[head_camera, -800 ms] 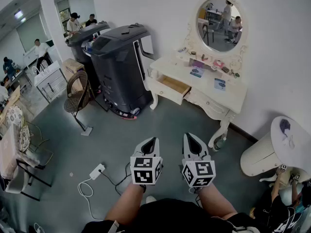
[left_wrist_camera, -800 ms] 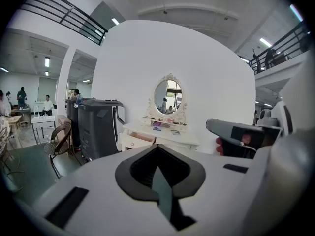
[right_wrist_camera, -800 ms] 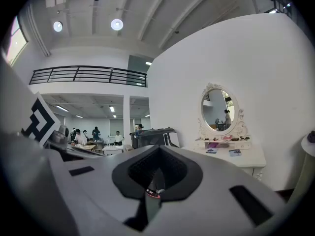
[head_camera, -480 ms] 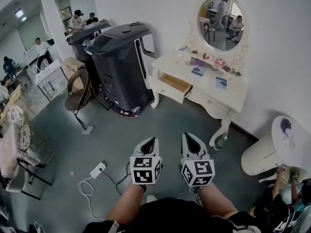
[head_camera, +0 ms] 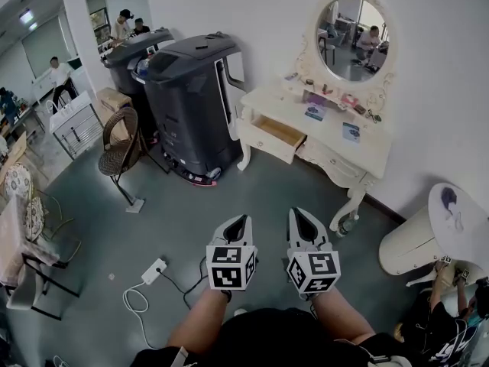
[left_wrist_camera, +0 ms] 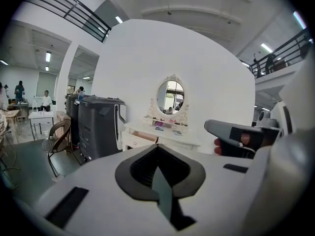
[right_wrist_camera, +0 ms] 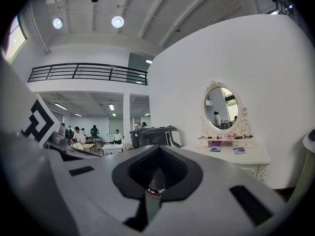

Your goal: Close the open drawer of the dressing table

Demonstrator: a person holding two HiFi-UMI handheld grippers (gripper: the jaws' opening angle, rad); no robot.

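Left tongs (head_camera: 241, 222): held low in front of the person over the grey floor (head_camera: 176, 212), tips aimed toward the dressing table; the jaws are pressed together with nothing between them, which the left gripper view (left_wrist_camera: 158, 173) shows plainly.
Right tongs (head_camera: 299, 216): just beside the left pair and level with it; the jaws meet along one seam and hold nothing (right_wrist_camera: 156, 176).
Drawer (head_camera: 276, 138): pulled well out from the left end of the dressing table, its pale wooden inside showing; I cannot tell what lies in it. From the left gripper view it shows as a small open box under the mirror (left_wrist_camera: 142, 135).
Dressing table (head_camera: 359, 155): white, with carved legs, standing against the wall, well apart from both tongs.
Surface: the table top carries two small booklets (head_camera: 314, 113), and small items sit on the low shelf (head_camera: 328, 92) under the mirror, too small to name.
Mirror (head_camera: 353, 29): oval in an ornate white frame, upright above the shelf.
Black machine (head_camera: 191, 105): a tall dark unit on the floor just left of the open drawer.
Wicker chair (head_camera: 122, 140): left of the machine.
Power strip (head_camera: 153, 270): white, on the floor near the left tongs, its cable looped beside it.
Round white table (head_camera: 458, 212): at the right edge, near the dressing table's right end.
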